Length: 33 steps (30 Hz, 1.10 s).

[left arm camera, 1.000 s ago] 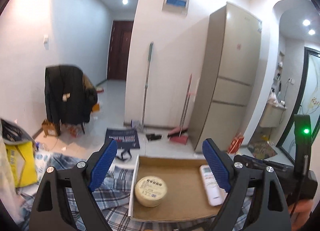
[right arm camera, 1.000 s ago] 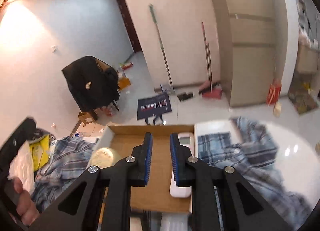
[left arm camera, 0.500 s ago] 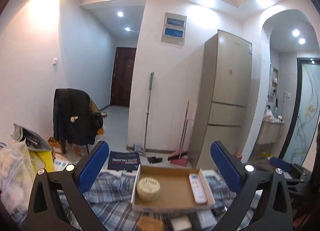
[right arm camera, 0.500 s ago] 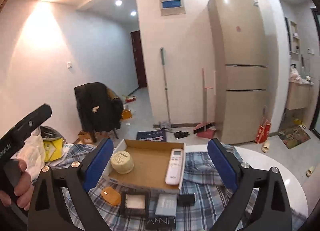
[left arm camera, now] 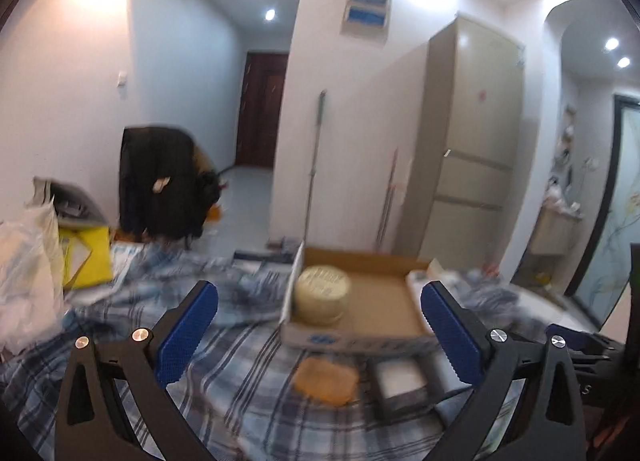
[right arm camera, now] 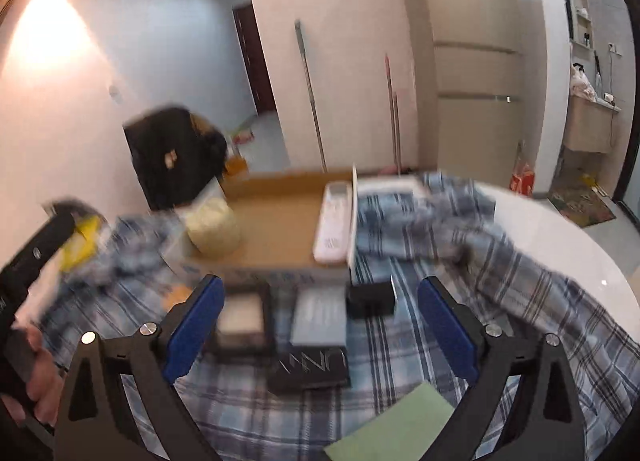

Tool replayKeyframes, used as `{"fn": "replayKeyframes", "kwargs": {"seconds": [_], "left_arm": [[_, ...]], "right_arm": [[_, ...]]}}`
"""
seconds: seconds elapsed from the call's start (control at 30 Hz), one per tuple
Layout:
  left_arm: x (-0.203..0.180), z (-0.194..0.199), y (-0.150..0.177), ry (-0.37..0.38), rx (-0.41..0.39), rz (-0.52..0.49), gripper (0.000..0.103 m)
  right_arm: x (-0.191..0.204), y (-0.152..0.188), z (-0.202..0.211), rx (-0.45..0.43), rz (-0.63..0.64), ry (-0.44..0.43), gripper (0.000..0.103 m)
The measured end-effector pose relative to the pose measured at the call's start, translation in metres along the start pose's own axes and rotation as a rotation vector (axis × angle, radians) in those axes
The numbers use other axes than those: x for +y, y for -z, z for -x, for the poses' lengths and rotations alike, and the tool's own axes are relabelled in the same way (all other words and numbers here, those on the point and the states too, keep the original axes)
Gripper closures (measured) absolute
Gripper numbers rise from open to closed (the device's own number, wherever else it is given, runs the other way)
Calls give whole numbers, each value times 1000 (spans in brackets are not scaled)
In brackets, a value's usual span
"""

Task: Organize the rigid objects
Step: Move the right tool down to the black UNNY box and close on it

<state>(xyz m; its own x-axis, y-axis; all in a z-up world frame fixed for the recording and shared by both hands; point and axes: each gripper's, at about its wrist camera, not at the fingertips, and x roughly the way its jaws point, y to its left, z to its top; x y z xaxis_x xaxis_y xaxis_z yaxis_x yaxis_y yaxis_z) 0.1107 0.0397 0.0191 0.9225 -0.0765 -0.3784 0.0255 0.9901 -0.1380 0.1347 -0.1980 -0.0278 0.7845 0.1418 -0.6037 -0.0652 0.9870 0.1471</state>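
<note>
Both grippers stand over the desk with jaws wide apart and nothing between the pads. The right gripper (right arm camera: 320,325) has just been opening, its jaws bare. The left gripper (left arm camera: 320,335) likewise holds nothing. The cardboard tray (right arm camera: 276,221) sits in the middle of the right wrist frame, already holding a round cream tin (right arm camera: 214,227) at its left and a white remote (right arm camera: 334,223) along its right wall. The loose items lie in a row just below the tray on the plaid cloth (right arm camera: 500,261): a dark square case (right arm camera: 244,319), a grey flat box (right arm camera: 320,317) and a small black box (right arm camera: 370,299). A black lettered box (right arm camera: 310,369) lies nearer still. The grey box, its long axis running toward the tray, lies almost centred between the right jaws, so the right gripper appears better placed for it. An orange piece (left arm camera: 326,379) lies lower centre in the left wrist frame, nearer the left gripper.
</note>
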Motion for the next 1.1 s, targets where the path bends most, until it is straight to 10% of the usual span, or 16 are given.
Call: {"fn": "replayKeyframes", "kwargs": {"seconds": [0.57,1.1], "left_arm": [[-18,-26,34,-54,80,-130,0],[-7,-32,34,-106,100,-86,0]], "right_arm": [[18,52,-56,264,155,49,6],[18,60,-66,315,168,58,13]]}}
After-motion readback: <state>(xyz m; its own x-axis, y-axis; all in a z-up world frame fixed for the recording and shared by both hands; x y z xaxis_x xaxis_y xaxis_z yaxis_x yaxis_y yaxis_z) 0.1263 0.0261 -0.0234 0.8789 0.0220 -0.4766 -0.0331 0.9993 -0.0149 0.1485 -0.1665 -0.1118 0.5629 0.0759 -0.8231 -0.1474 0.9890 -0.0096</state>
